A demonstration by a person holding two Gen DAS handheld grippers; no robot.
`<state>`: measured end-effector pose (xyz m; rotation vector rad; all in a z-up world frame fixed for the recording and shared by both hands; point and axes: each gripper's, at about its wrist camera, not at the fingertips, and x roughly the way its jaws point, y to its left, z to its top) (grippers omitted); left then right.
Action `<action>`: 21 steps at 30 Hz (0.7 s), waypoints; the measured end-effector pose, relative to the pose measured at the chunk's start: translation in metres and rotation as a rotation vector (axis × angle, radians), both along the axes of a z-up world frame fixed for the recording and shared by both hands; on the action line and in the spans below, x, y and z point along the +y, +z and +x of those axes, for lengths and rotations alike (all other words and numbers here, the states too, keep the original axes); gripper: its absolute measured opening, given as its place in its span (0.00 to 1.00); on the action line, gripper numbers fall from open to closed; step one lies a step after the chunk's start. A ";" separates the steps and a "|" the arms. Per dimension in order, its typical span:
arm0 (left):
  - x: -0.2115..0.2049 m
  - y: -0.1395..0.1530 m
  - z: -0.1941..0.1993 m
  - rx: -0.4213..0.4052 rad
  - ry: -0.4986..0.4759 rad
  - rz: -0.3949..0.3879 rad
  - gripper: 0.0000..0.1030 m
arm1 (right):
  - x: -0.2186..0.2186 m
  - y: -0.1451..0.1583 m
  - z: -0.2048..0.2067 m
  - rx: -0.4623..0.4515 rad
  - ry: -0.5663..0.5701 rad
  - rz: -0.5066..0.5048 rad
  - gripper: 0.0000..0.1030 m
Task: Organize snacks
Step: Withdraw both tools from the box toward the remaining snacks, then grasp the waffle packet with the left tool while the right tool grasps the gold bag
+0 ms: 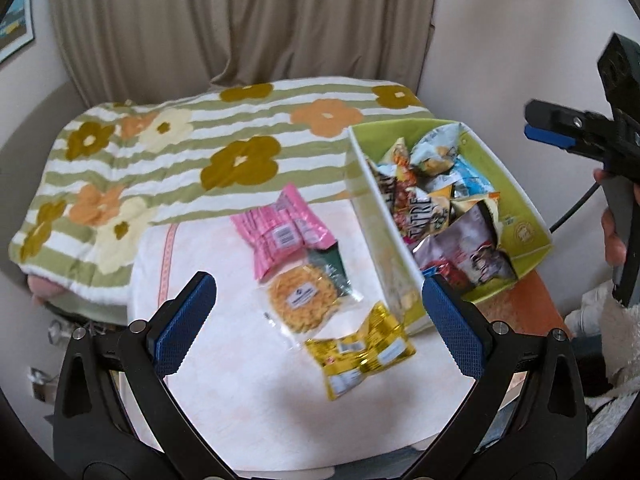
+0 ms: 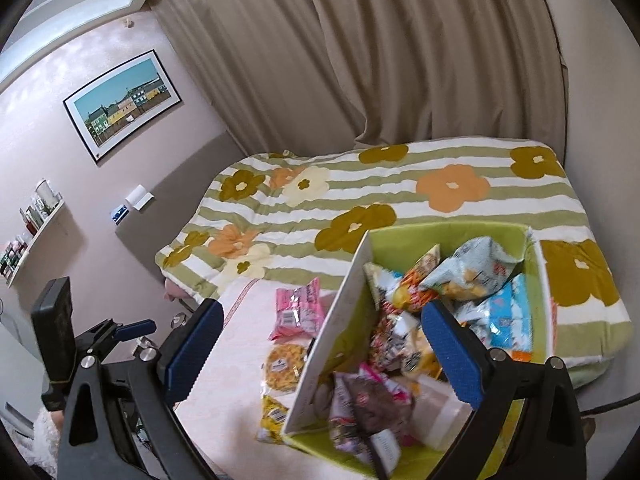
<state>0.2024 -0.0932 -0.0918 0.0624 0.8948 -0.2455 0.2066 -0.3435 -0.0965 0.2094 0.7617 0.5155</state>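
A green box (image 1: 484,152) with white outer walls holds several snack bags and stands on the white table (image 1: 240,400). Left of it lie a pink packet (image 1: 280,232), a clear bag of yellow crackers (image 1: 304,300) and a yellow packet (image 1: 360,352). My left gripper (image 1: 320,320) is open and empty, above the yellow packet and crackers. My right gripper (image 2: 324,352) is open and empty, above the box's (image 2: 400,240) left wall; the pink packet (image 2: 298,312), crackers (image 2: 282,364) and yellow packet (image 2: 272,412) show left of it. The right gripper also shows in the left view (image 1: 548,130).
A bed with a flowered striped blanket (image 1: 200,152) lies behind the table. Beige curtains (image 1: 240,20) hang at the back. A framed picture (image 2: 120,100) and a wall shelf (image 2: 32,232) are at left. A white fluffy fabric (image 1: 616,340) is at right.
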 end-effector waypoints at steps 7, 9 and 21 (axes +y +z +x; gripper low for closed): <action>0.032 -0.012 0.005 -0.003 -0.095 -0.015 0.99 | 0.040 -0.013 -0.022 0.043 -0.024 -0.042 0.96; 0.039 -0.018 0.013 0.015 -0.137 -0.022 0.99 | 0.049 -0.018 -0.028 0.060 -0.061 -0.041 0.96; 0.053 -0.049 0.053 0.085 -0.473 -0.012 0.99 | 0.100 -0.042 -0.085 0.121 -0.385 -0.054 0.96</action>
